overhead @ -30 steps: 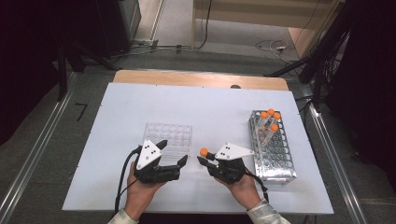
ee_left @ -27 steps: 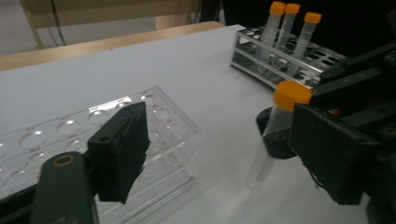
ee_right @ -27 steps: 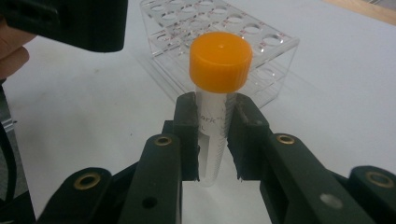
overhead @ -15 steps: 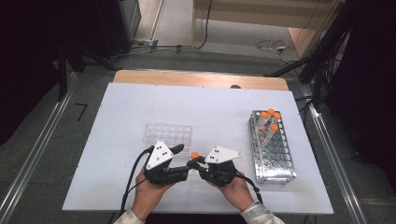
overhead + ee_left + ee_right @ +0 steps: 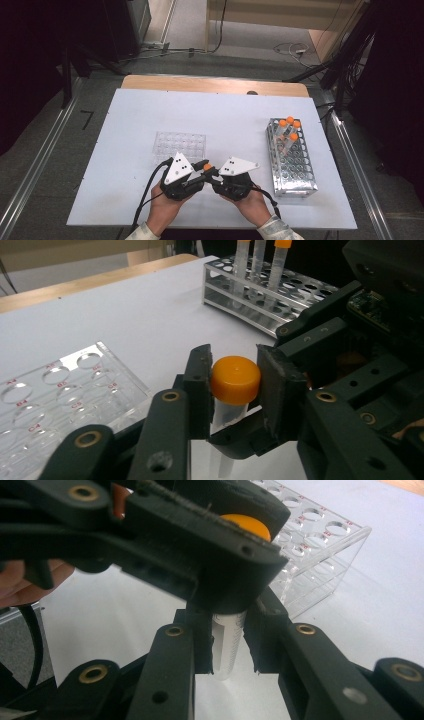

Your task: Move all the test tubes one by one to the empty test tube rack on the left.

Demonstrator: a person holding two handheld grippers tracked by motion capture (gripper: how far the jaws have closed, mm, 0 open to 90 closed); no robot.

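A clear plastic well plate (image 5: 180,146) lies on the white table (image 5: 150,115). Well to its right stands a metal tube rack (image 5: 292,162) holding four orange-capped tubes (image 5: 289,129) at its far end.

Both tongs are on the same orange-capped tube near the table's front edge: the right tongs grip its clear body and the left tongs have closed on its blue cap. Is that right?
Not quite: the cap is orange, not blue, as the left gripper view shows. The rest holds: the left tongs, whose jaws have just been closing, clamp that cap, while the right tongs grip the tube by its clear body.
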